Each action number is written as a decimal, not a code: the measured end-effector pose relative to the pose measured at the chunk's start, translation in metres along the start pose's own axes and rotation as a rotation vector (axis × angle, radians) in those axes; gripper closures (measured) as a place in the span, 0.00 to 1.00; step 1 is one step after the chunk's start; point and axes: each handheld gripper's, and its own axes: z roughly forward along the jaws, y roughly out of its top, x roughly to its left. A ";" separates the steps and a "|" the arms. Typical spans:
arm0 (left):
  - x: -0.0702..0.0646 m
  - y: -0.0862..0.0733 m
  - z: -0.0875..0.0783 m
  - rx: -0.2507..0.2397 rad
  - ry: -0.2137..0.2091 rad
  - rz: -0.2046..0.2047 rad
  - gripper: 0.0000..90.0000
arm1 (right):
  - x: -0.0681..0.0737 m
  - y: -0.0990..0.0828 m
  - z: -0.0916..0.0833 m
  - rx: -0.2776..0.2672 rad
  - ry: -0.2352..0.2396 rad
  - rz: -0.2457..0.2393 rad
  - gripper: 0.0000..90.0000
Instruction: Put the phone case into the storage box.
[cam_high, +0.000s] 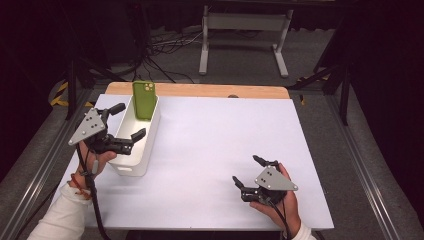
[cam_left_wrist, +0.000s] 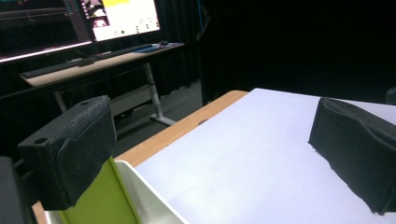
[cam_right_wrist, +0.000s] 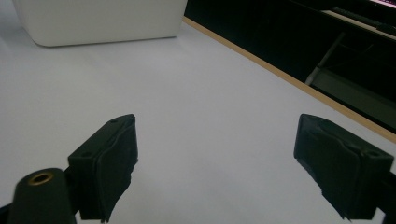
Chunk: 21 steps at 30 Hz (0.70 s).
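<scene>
Phone (cam_high: 144, 99) stands upright in bin (cam_high: 131, 165), left gripper (cam_high: 127, 121) spread beside it, right gripper (cam_high: 247, 171) spread over bare table (cam_high: 210, 145); placement apparently complete, next likely left-gripper withdrawal

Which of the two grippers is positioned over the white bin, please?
The left gripper: its open jaws straddle the white bin holding the green phone. The right gripper, also open, hovers above bare white tabletop.

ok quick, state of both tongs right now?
Left tongs: open, holding nothing, over the white bin beside the green phone.
Right tongs: open, holding nothing, above the white table.
</scene>
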 end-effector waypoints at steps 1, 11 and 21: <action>-0.003 0.000 -0.001 0.002 -0.010 0.002 0.02 | 0.000 0.000 0.000 -0.002 0.001 0.003 0.16; -0.016 -0.005 -0.003 -0.006 -0.044 -0.002 0.02 | 0.001 0.002 -0.002 -0.008 0.000 0.003 0.16; -0.028 -0.008 -0.004 -0.008 -0.066 0.015 0.03 | 0.003 0.002 -0.004 -0.013 -0.002 -0.010 0.16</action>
